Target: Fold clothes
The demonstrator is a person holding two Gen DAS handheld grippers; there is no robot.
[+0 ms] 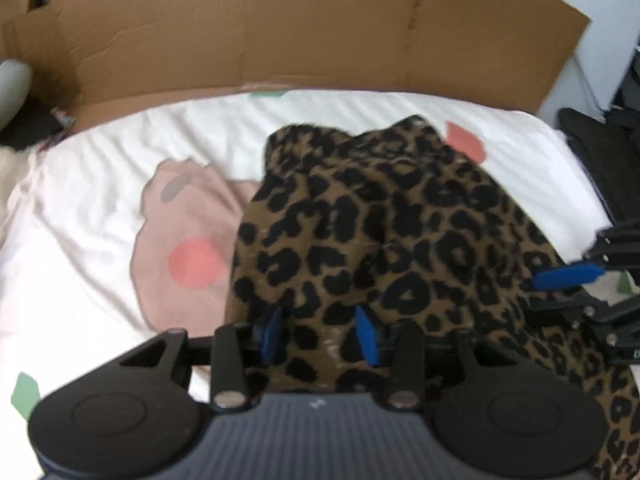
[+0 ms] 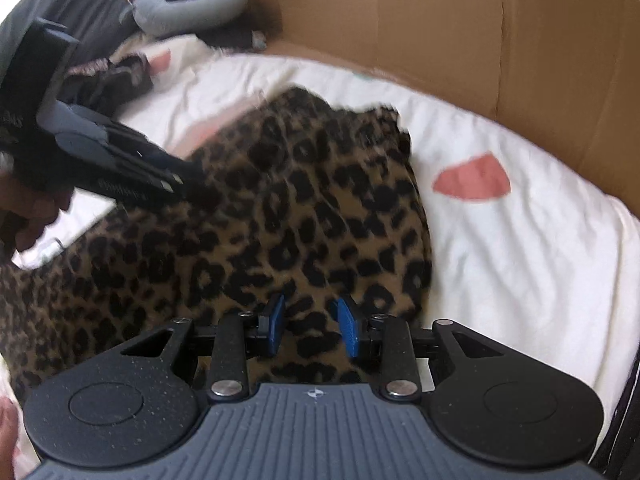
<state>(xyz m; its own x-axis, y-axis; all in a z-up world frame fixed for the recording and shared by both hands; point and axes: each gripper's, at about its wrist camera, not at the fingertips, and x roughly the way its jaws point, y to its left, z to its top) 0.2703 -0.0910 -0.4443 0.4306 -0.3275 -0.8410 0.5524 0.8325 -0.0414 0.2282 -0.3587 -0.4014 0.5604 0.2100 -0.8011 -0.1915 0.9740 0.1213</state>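
Observation:
A leopard-print garment [image 1: 384, 232] lies bunched on a white bedsheet [image 1: 100, 208]; it also fills the middle of the right wrist view [image 2: 280, 216]. My left gripper [image 1: 320, 334] is open, its blue pads apart over the garment's near edge, with cloth between them. My right gripper [image 2: 312, 326] is open too, its pads apart over the garment's near right edge. The right gripper shows at the right edge of the left wrist view [image 1: 568, 276], against the garment's side. The left gripper shows at the left of the right wrist view [image 2: 120, 168], over the garment.
A brown cardboard wall [image 1: 300, 36] stands along the far side of the bed. The sheet has pink and red patches [image 1: 192, 264]. A grey neck pillow [image 2: 192, 0] and dark clothes [image 2: 112, 80] lie at the far left. Black gear [image 1: 600, 148] sits at the right.

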